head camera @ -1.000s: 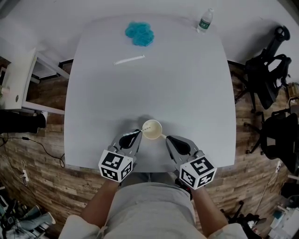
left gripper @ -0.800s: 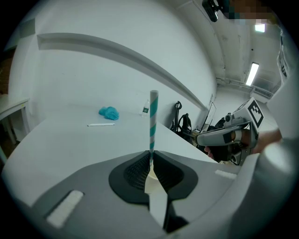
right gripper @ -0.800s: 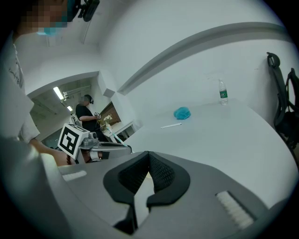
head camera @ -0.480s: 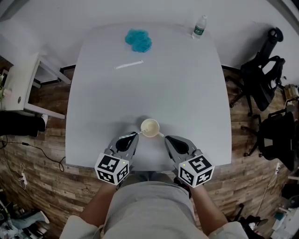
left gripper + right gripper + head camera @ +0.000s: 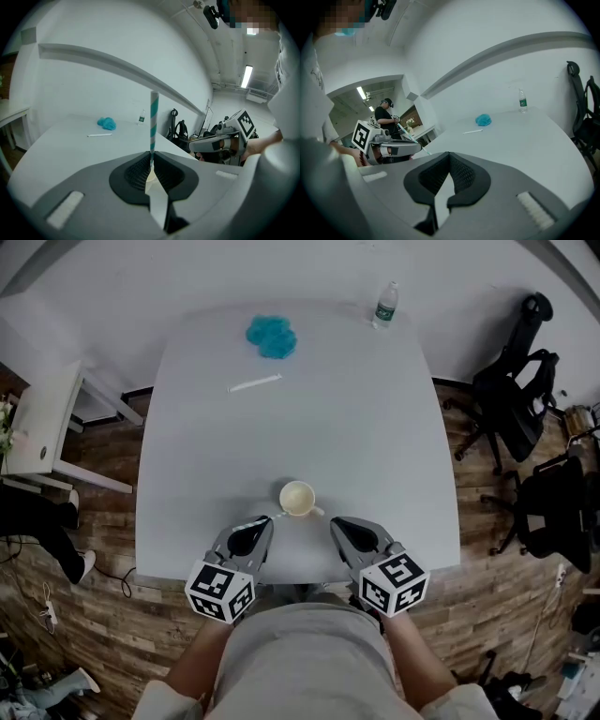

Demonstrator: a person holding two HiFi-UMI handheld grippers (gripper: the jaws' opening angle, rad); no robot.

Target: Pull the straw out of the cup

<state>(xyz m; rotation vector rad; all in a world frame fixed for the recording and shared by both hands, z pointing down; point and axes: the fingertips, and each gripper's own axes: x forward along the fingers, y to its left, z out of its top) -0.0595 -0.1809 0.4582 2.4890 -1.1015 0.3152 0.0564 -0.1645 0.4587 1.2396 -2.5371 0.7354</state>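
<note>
A cream cup (image 5: 297, 498) stands on the white table (image 5: 375, 427), near its front edge. My left gripper (image 5: 263, 520) hangs just left of and below the cup, apart from it. It is shut on a teal-and-white striped straw (image 5: 153, 121), which rises upright from the left gripper's (image 5: 151, 158) closed tips. The straw (image 5: 410, 138) is clear of the cup. My right gripper (image 5: 335, 523) hovers to the cup's lower right and does not touch it. In its own view the right gripper (image 5: 449, 155) is shut, with nothing between its tips.
A blue crumpled wad (image 5: 272, 336), a white stick-like wrapper (image 5: 255, 382) and a water bottle (image 5: 384, 304) lie at the table's far side. Office chairs (image 5: 525, 399) stand to the right and a white side table (image 5: 37, 418) to the left. A person (image 5: 387, 115) stands far behind.
Both grippers have drawn back from the cup toward the table's front edge and risen. The straw end that reached the cup's rim has come away with the left gripper.
</note>
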